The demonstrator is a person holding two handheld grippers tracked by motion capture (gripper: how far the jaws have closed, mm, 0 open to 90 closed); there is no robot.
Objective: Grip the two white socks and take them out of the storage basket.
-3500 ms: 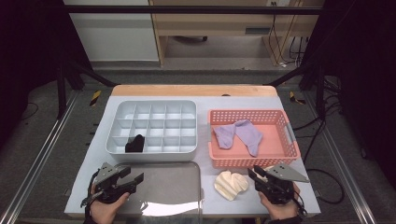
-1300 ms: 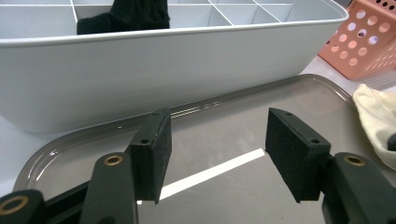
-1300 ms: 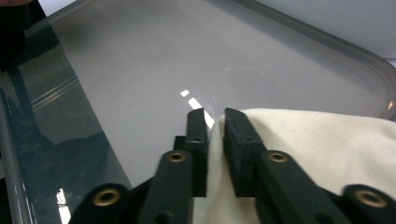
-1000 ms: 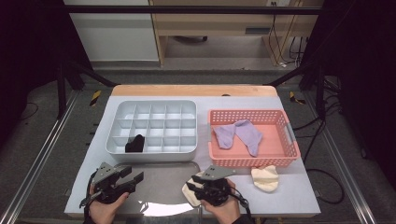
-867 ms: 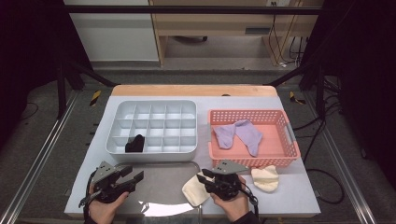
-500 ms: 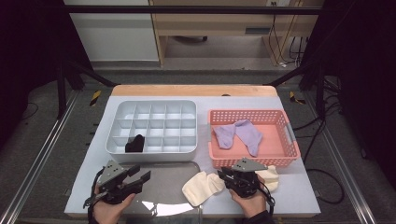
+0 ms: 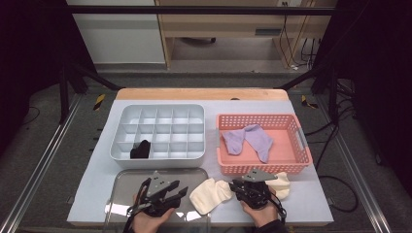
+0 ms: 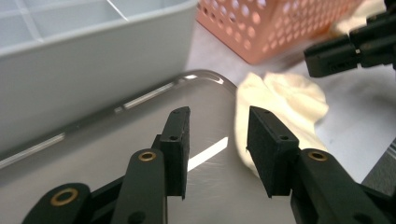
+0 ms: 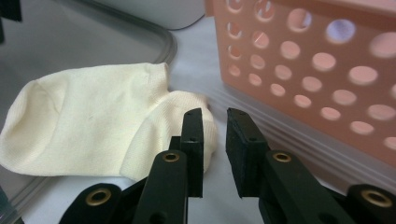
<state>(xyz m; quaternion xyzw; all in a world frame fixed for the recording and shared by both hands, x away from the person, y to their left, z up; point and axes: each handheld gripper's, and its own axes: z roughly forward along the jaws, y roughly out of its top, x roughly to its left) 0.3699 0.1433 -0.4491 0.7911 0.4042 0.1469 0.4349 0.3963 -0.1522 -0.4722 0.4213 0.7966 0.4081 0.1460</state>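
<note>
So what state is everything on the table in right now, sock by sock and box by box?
Cream sock: flat, partly on the clear lid.
Second cream sock: bunched by the pink basket.
Purple socks: loose in the pink basket.
Black sock: in a front compartment of the grey organizer.
Clear lid: flat.
Left gripper: open, empty.
Right gripper: narrowly open, beside sock.

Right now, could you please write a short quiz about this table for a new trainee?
1. True or false: the cream sock near the right gripper lies inside the pink basket.
2. What lies in the pink basket? A) two purple socks B) a black sock C) a spoon
3. Fill in: the black sock sits in the front row of the grey ____.

Key: 1 false, it lies on the table, partly on the clear lid. 2 A, the purple socks. 3 tray.
</note>
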